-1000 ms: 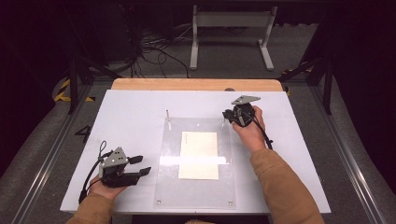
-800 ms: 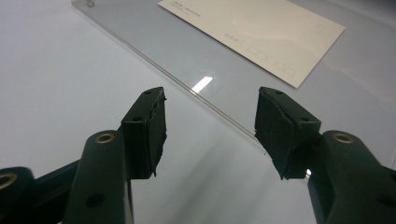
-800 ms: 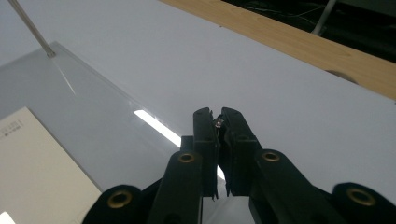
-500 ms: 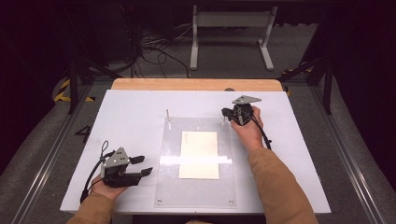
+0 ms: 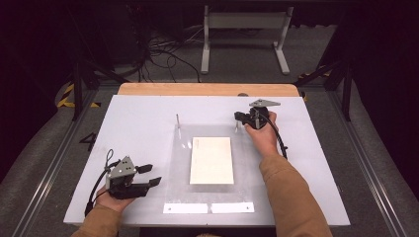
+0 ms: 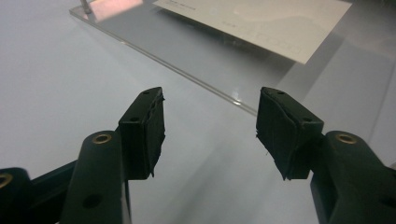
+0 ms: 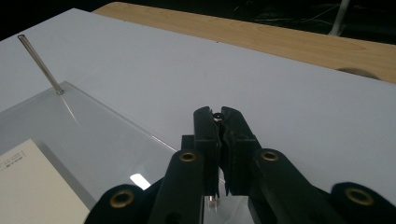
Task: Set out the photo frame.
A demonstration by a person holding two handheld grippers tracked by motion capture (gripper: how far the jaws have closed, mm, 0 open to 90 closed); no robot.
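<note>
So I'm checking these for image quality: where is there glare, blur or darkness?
High view: floor and background dark, white table bright, a faint sheen on the clear plate. Left gripper view: pink glare at the plate's far corner, card slightly soft. Right gripper view: small bright glint on the plate; right claw sharp.

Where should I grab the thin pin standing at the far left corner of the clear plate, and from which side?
Grip the pin on its upper shaft, jaws level, closing across it. It stands thin and upright on the clear plate's corner, so the open left gripper probably best comes in sideways from the left, as the right gripper clamps the other pin.
</note>
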